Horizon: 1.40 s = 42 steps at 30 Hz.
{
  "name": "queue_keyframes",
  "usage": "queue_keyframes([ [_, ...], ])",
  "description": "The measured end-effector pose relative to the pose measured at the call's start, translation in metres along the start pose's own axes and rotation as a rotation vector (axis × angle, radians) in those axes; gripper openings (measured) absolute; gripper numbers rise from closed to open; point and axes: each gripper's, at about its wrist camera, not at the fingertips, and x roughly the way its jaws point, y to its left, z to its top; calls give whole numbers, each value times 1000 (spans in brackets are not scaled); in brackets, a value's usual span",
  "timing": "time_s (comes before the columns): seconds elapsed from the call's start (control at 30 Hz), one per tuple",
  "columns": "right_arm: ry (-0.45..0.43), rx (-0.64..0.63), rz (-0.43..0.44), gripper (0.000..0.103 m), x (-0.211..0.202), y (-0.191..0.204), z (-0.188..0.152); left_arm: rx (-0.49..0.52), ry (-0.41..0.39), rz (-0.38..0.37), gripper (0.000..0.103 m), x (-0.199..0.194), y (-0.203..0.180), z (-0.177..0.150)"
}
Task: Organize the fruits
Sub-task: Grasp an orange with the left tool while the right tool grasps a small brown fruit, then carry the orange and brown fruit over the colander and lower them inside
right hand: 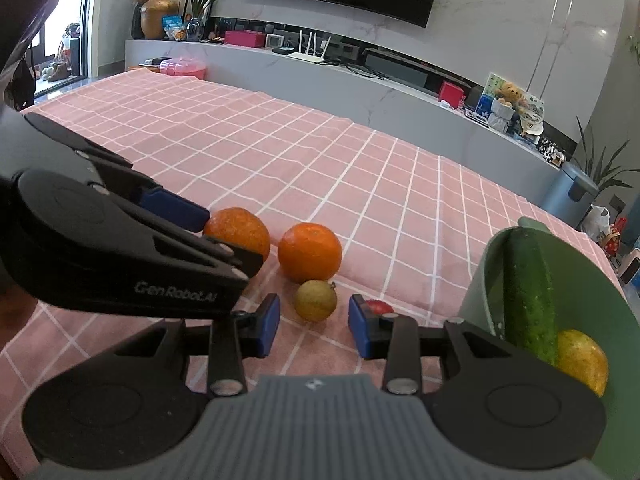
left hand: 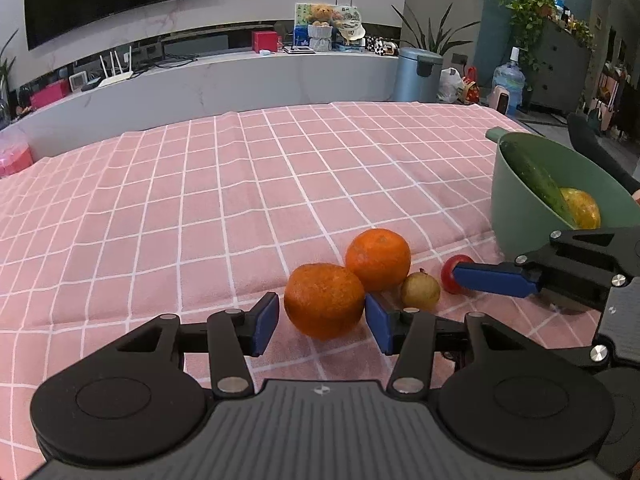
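Left gripper [left hand: 322,322] was released, pads either side of the near orange [left hand: 325,300], left of the bowl [left hand: 520,216]. Right gripper [right hand: 314,326] gaped near the small yellowish fruit [right hand: 315,300]. I'd have centred first, then squeezed gently

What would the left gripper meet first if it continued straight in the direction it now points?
Most likely the nearer orange, which sits just ahead between the open fingers of the left gripper. Behind it lies the second orange. Depth is hard to judge, so contact may come slightly low.

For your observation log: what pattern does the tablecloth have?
The tablecloth is pink with a white grid of squares, clearest in the left wrist view.
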Motion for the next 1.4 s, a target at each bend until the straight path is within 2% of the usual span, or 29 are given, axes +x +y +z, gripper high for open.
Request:
queue_keyframes([
  [0.3, -1, -33, -17, 32, 7, 7, 3, -41, -3, -33, 49, -2, 5, 4],
  [0.4, 7, -34, -16, 26, 9, 8, 2, -46, -29, -30, 49, -9, 9, 5],
  [0.83, 23, -28, -40, 21, 15, 10, 4, -85, -38, -28, 48, -17, 16, 4],
  [1.13, -4, -11, -6, 21, -9, 10, 9, -130, -44, -42, 48, -35, 16, 3],
  [1.4, -31, 36, 36, 21, -53, -7, 9, -162, -87, -66, 48, -69, 1, 14],
])
